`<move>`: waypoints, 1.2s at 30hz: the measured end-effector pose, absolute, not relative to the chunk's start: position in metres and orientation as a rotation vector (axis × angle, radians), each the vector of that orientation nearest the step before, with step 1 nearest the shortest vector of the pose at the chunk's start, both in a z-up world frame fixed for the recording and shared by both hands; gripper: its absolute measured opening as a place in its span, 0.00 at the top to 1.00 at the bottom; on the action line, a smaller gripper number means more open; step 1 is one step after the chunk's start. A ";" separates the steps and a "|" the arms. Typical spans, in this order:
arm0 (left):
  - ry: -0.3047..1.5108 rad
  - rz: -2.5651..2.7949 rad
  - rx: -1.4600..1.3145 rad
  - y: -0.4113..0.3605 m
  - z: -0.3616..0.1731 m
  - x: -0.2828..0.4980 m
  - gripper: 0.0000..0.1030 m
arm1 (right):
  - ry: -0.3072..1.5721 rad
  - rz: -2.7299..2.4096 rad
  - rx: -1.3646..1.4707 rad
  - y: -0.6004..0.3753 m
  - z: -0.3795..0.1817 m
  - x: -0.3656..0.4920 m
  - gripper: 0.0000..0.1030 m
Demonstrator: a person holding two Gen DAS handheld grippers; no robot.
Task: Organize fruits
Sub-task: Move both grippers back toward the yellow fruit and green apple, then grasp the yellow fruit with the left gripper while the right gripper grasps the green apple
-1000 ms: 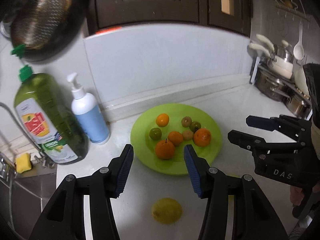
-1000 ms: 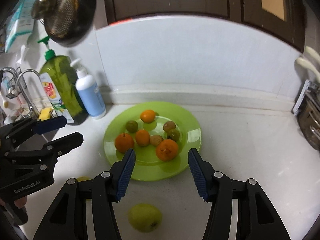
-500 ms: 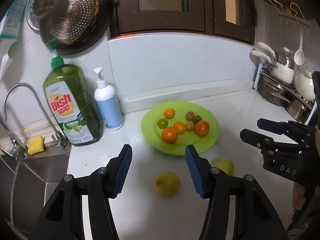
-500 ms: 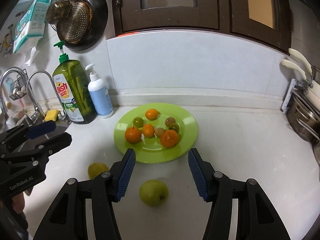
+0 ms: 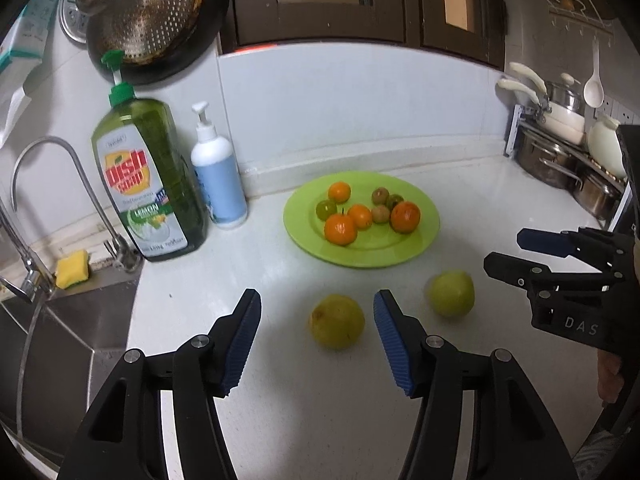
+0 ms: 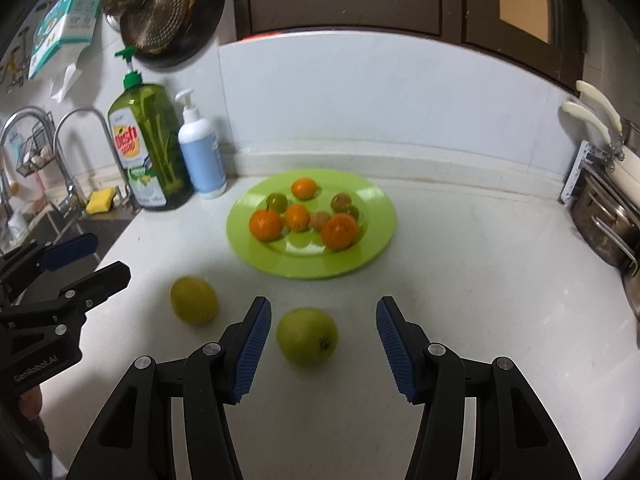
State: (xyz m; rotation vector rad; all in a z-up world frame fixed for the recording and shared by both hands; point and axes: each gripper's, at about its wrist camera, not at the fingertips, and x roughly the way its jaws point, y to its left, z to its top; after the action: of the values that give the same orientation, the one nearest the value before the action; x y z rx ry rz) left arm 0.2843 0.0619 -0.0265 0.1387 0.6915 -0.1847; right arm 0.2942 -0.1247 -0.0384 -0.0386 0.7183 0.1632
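A green plate (image 5: 424, 240) (image 6: 376, 236) on the white counter holds several small oranges and green-brown fruits. A yellow lemon (image 5: 337, 322) (image 6: 194, 300) and a green apple (image 5: 451, 294) (image 6: 307, 342) lie on the counter in front of the plate. My left gripper (image 5: 318, 336) is open and empty, with the lemon just ahead between its fingers. My right gripper (image 6: 324, 340) is open and empty, with the apple between its fingers. Each gripper also shows in the other's view: the right (image 5: 520, 254), the left (image 6: 86, 256).
A green dish soap bottle (image 5: 146, 184) and a white-blue pump bottle (image 5: 218, 176) stand at the back left by the sink (image 5: 68, 320) and tap. Pots (image 5: 560, 152) sit on a rack at the right. A colander hangs on the wall.
Both grippers have pulled back and up from the plate. The lemon and apple have come into full view, now lying between the fingertips. Both stay open.
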 end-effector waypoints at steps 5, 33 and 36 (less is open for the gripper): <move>0.718 -0.200 0.141 0.063 -0.045 0.282 0.42 | 0.747 0.180 -0.054 -0.121 -0.050 0.294 0.46; 0.817 -0.262 0.119 0.059 -0.099 0.330 0.39 | 0.875 0.230 -0.034 -0.115 -0.102 0.331 0.46; 0.821 -0.269 0.118 0.058 -0.100 0.332 0.42 | 0.878 0.240 -0.027 -0.114 -0.103 0.333 0.46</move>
State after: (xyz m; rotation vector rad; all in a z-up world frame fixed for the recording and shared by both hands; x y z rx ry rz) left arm 0.3319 0.0579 -0.1005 0.1178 0.8213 -0.2686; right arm 0.3331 -0.1141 -0.1025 -0.0275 0.8779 0.2397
